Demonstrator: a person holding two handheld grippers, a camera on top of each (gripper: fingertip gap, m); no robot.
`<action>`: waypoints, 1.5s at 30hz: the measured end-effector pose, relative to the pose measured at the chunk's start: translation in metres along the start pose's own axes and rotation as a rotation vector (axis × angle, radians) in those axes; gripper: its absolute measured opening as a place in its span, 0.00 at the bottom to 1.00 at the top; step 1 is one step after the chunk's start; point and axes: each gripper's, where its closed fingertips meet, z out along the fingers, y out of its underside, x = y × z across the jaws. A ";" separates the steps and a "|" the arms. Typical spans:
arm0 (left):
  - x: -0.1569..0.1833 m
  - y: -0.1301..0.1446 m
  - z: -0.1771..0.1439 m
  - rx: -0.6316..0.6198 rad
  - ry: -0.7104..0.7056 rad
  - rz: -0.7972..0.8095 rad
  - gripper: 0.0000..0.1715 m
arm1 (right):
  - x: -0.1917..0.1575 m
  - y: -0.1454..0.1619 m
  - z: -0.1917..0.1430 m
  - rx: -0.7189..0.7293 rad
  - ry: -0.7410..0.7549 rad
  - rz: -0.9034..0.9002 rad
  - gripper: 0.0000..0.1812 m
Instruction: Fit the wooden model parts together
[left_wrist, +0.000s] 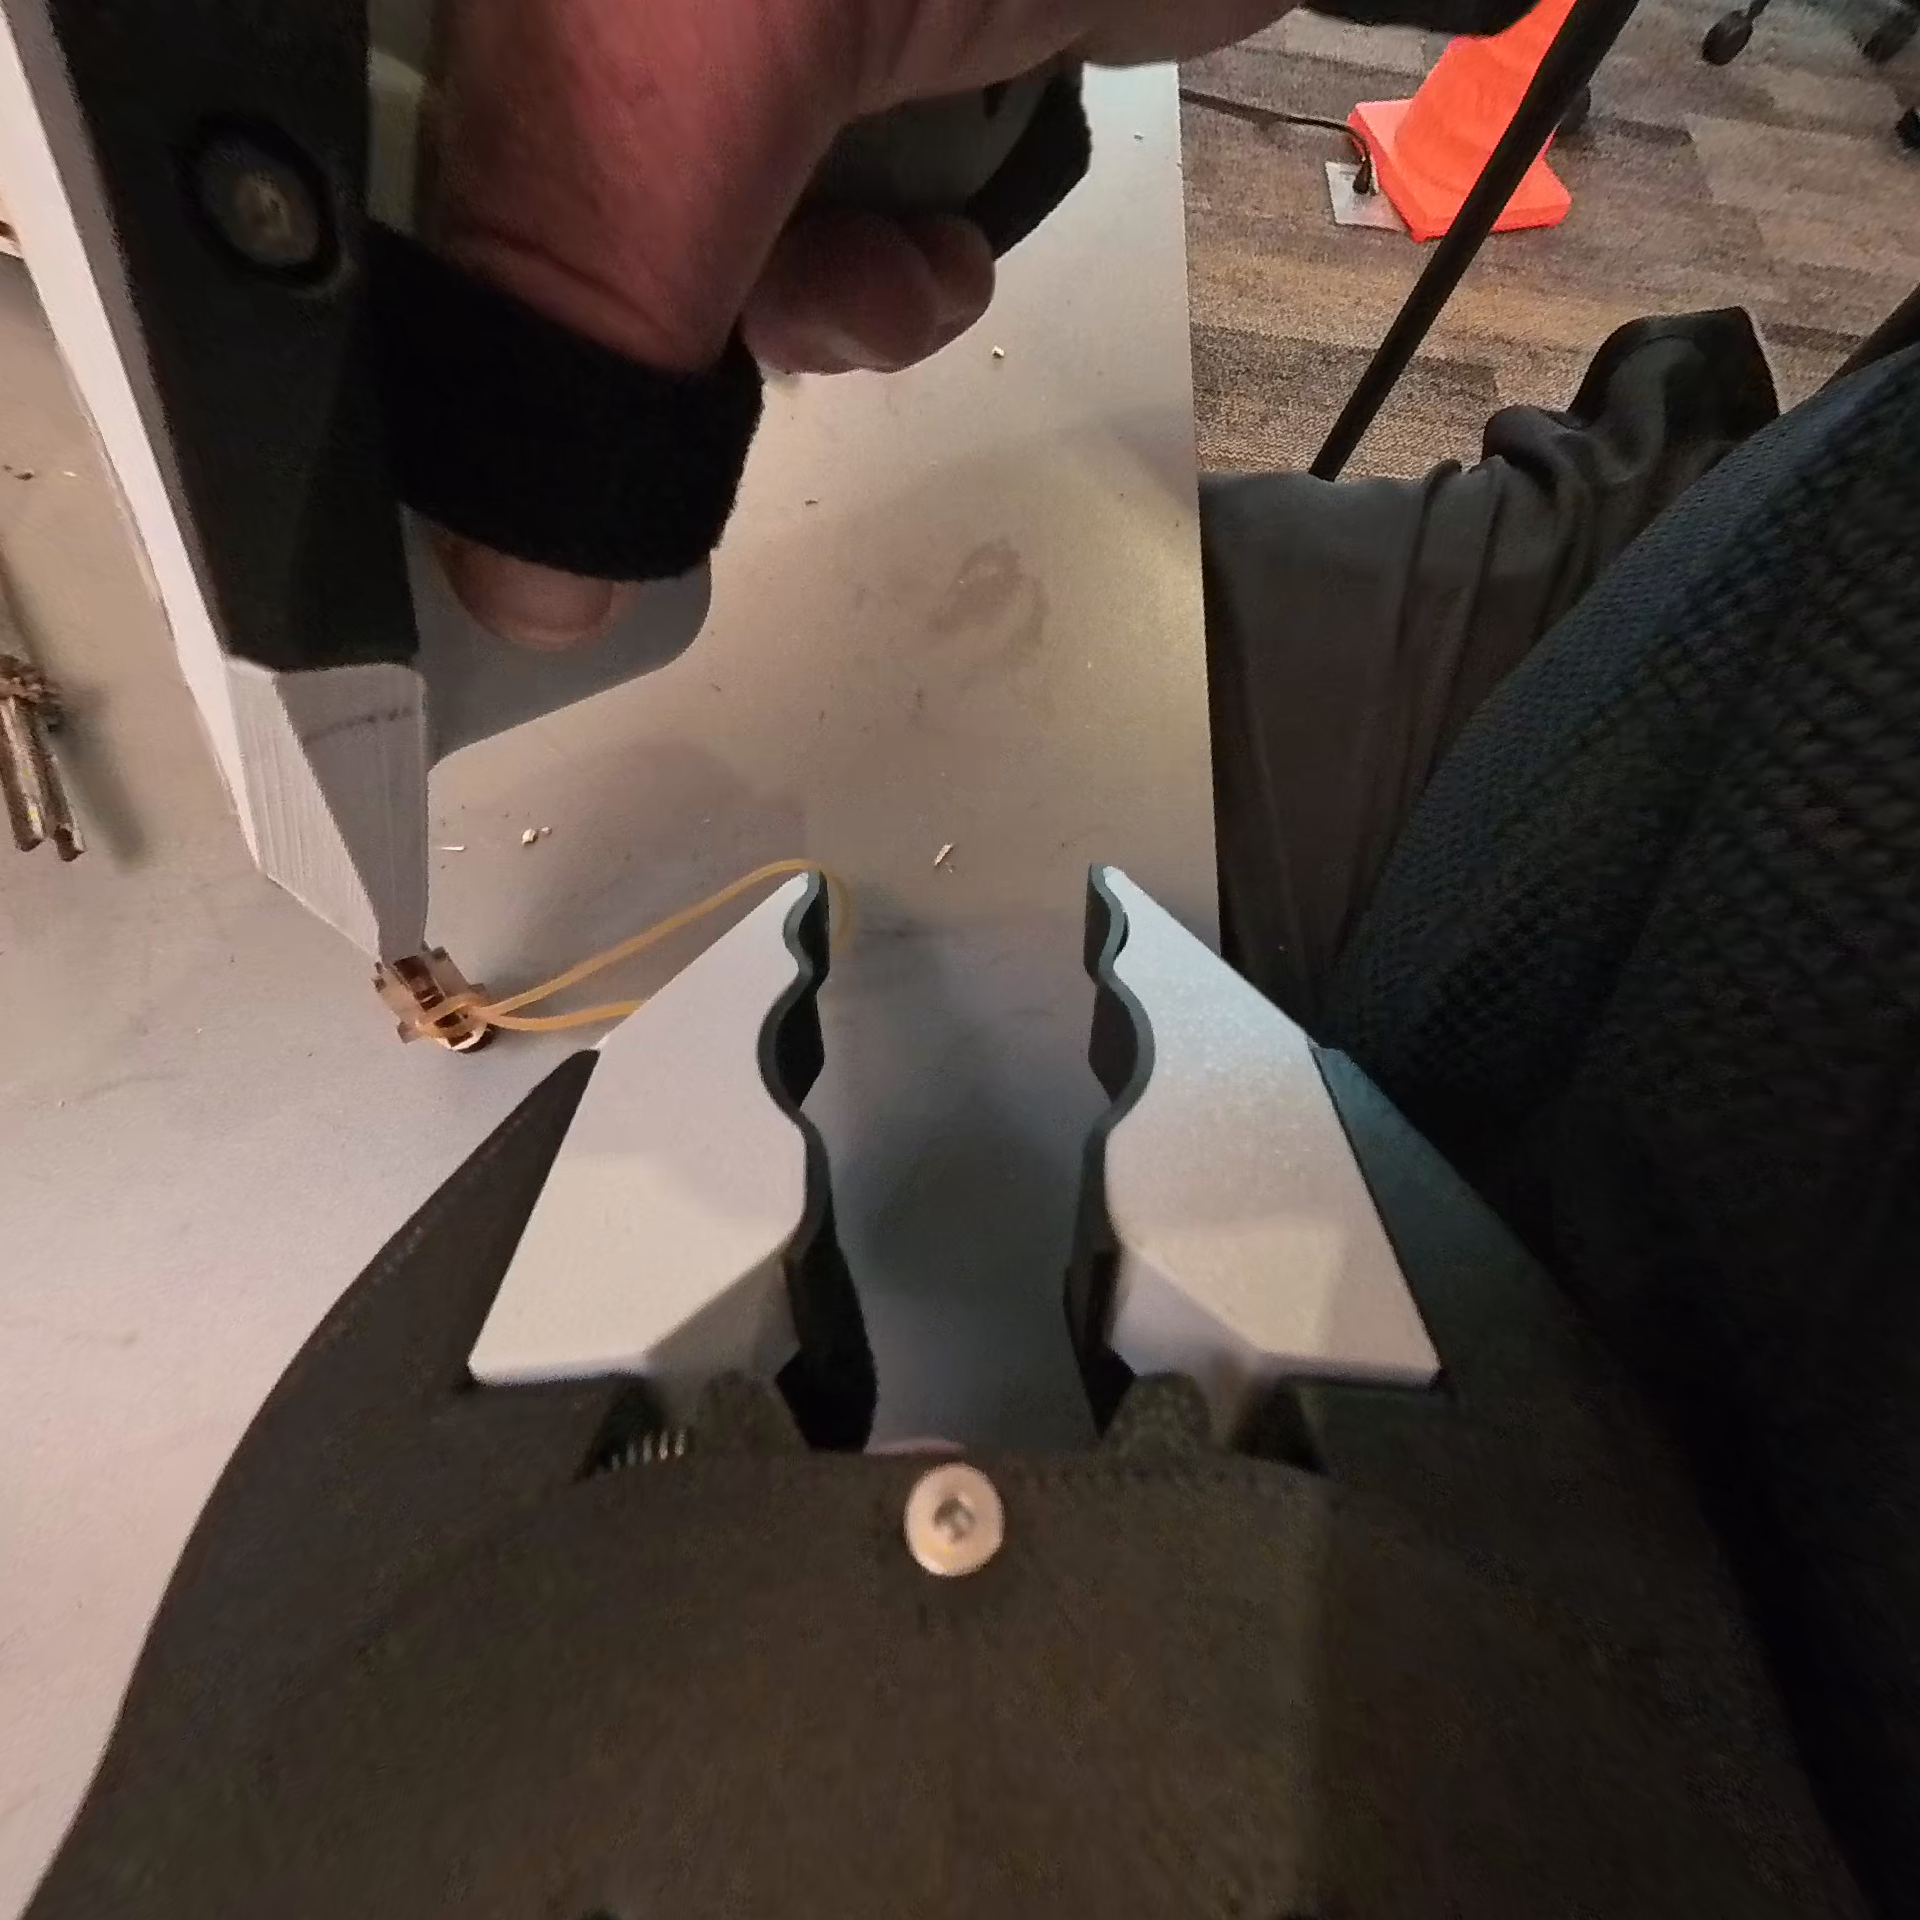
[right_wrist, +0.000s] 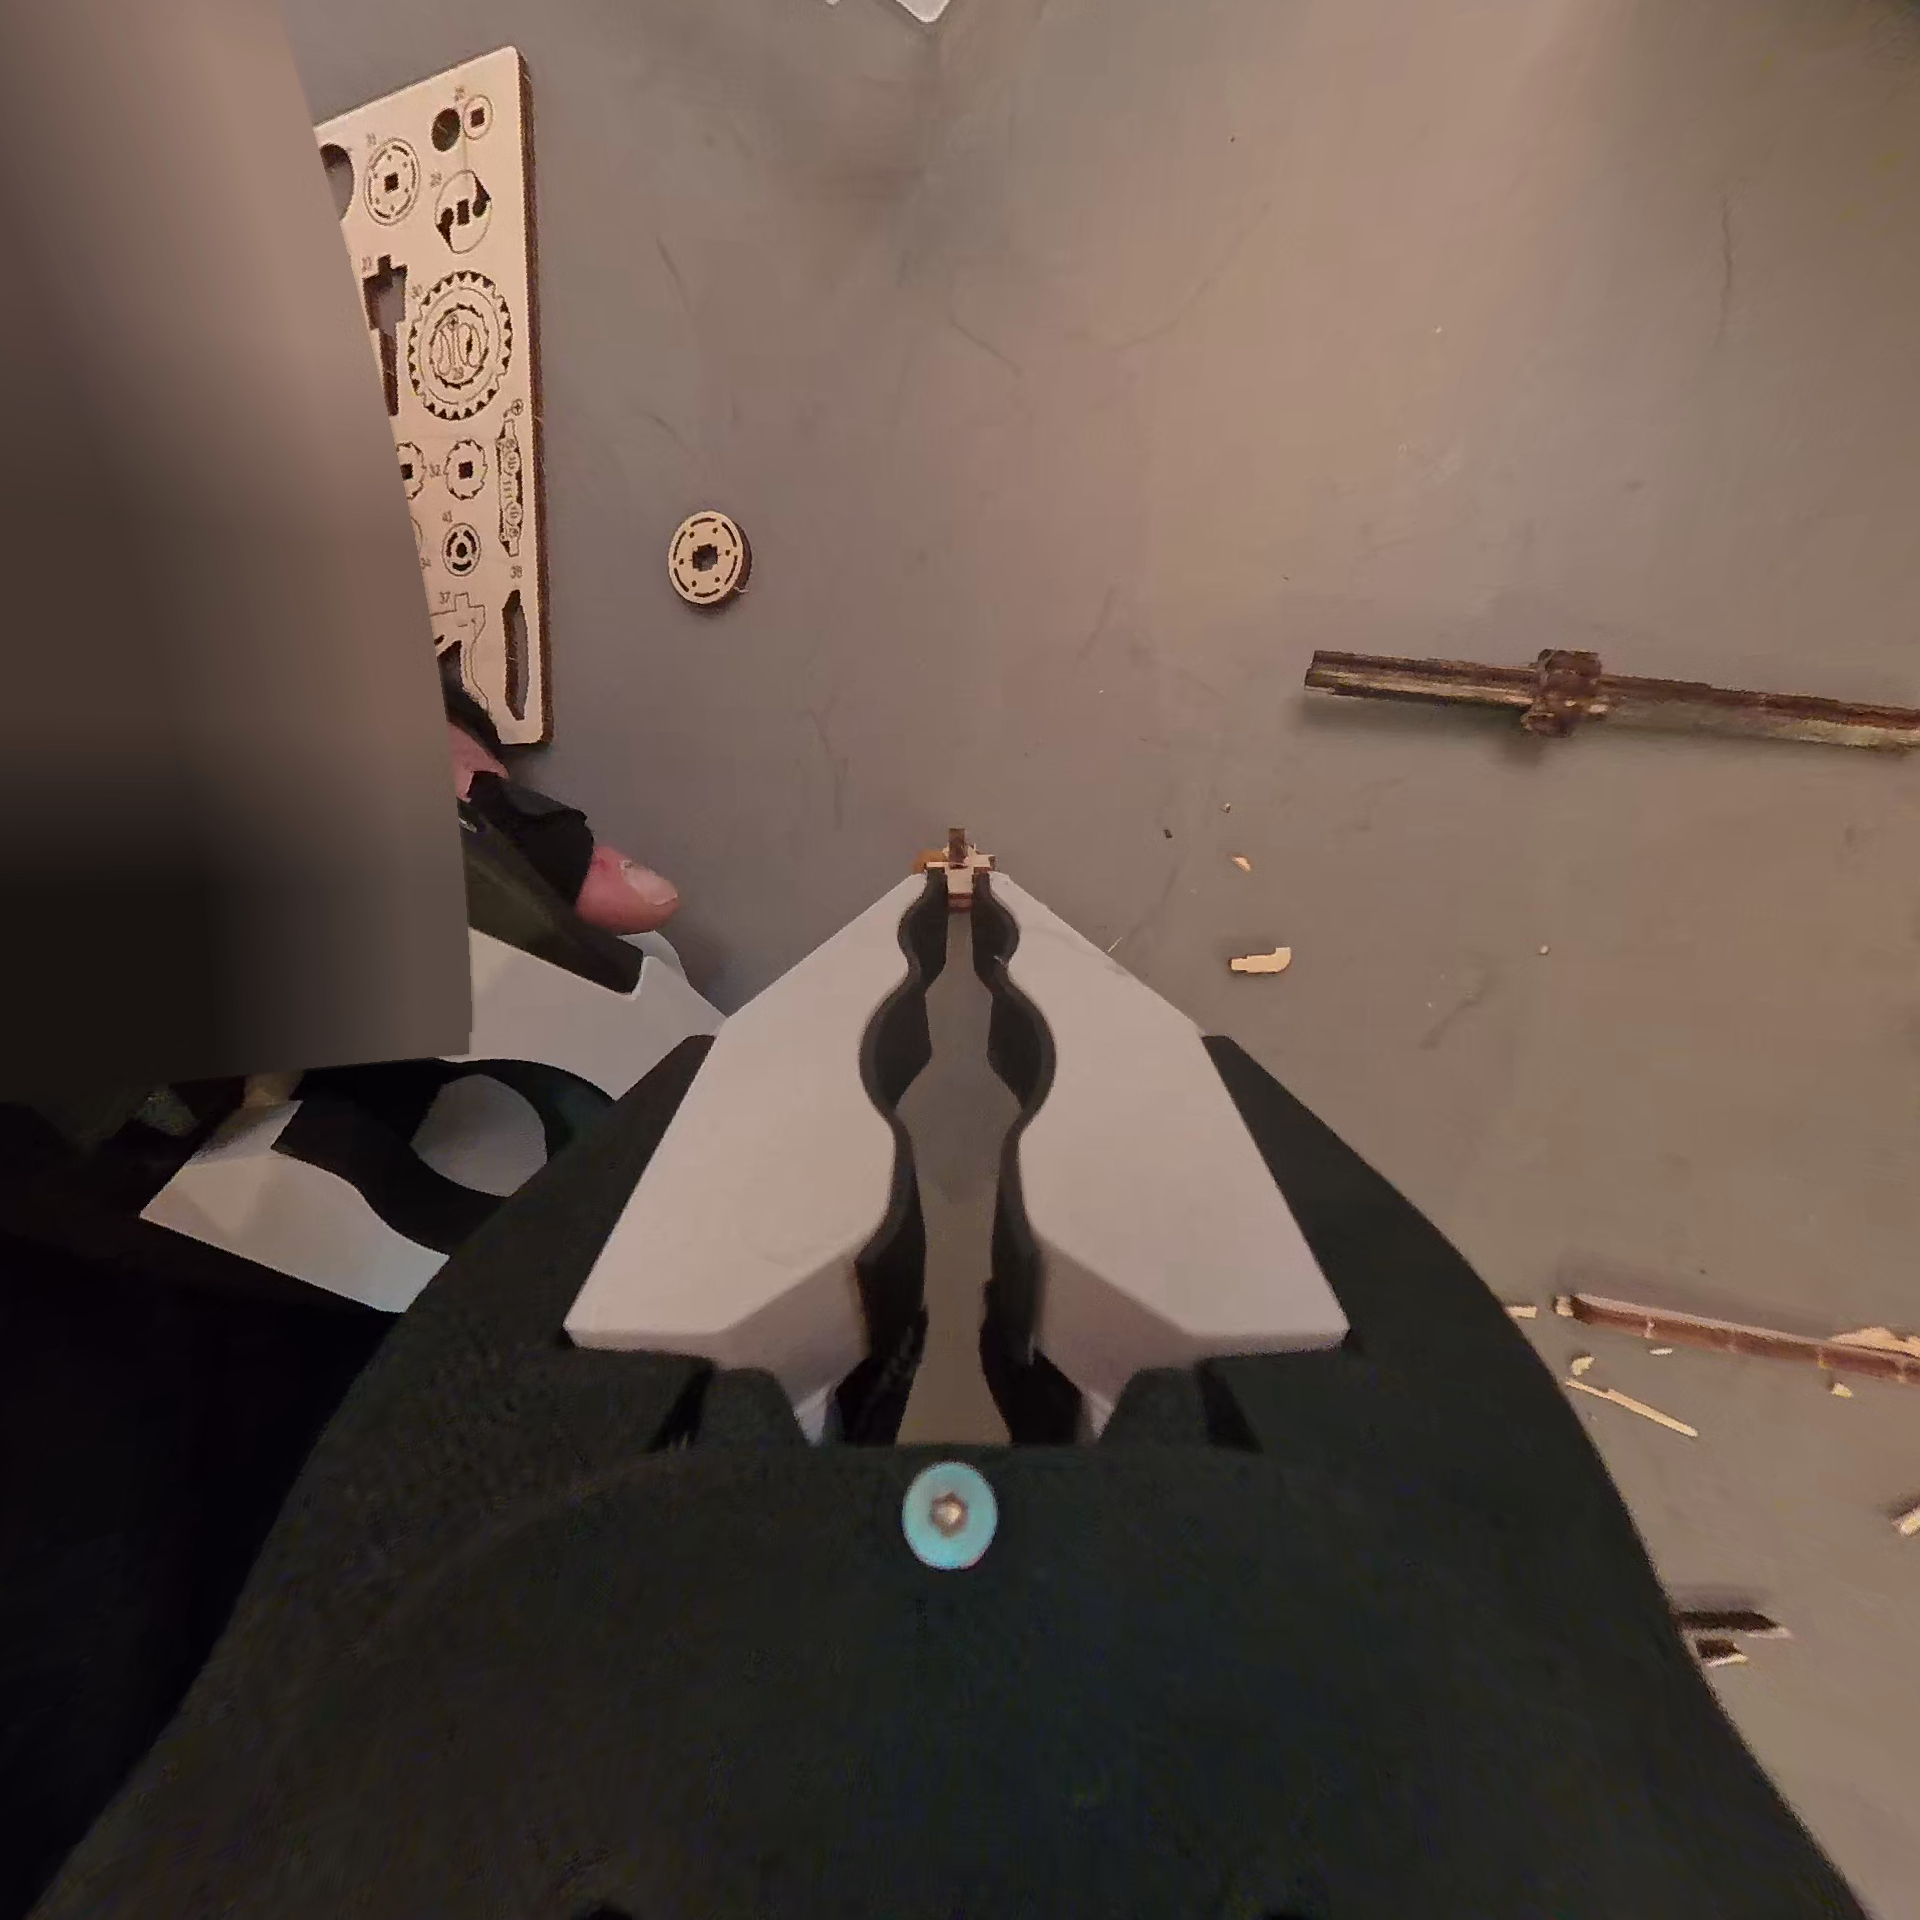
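My right gripper (right_wrist: 958, 881) is shut on a small wooden model part (right_wrist: 961, 864), pinched at the fingertips. In the left wrist view that part (left_wrist: 431, 1000) sits at the table surface under the right gripper's tips (left_wrist: 400, 940). A yellow rubber band (left_wrist: 644, 951) runs from the part to the tip of my left gripper's left finger (left_wrist: 816, 914), hooked over it. My left gripper (left_wrist: 956, 914) is open with a wide gap and nothing between the fingers.
A laser-cut wooden sheet (right_wrist: 457, 395) lies at the far left, a loose wooden disc (right_wrist: 710, 559) beside it. A dark wooden axle with a hub (right_wrist: 1600, 698) lies at right, with a strip and splinters (right_wrist: 1704, 1340) nearer. The table edge (left_wrist: 1195, 623) is right; an orange cone (left_wrist: 1465, 135) stands on the floor. The loose wooden disc (right_wrist: 710, 559) is about 10 cm from my right fingertips.
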 end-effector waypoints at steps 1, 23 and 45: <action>0.000 0.000 0.000 0.001 0.000 0.000 0.27 | 0.000 0.000 0.000 -0.005 0.002 0.001 0.01; -0.001 -0.001 0.003 -0.007 -0.003 0.003 0.28 | 0.011 -0.007 -0.004 -0.258 0.127 -0.409 0.01; -0.001 -0.001 0.003 -0.009 0.000 0.003 0.28 | 0.009 -0.007 -0.001 -0.301 0.149 -0.380 0.01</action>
